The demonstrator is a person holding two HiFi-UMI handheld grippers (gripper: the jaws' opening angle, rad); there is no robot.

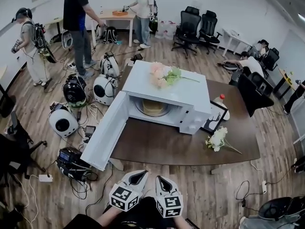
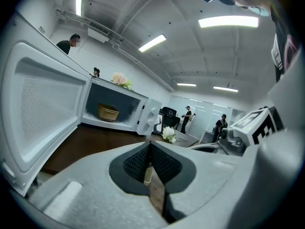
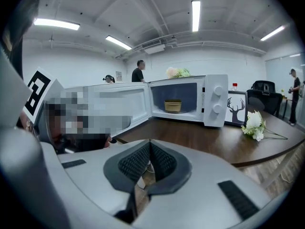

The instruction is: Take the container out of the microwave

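Tan container [image 1: 155, 108] sits inside the open microwave [image 1: 188, 99], straight ahead across the tabletop [image 1: 167, 147] from your left gripper [image 1: 137, 177] and right gripper [image 1: 162, 183], both closed, empty.

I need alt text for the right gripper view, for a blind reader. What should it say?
A white microwave stands on a dark wooden table with its door swung open and a tan container inside. In the foreground the right gripper is shut and empty; a white flower lies right of the microwave.
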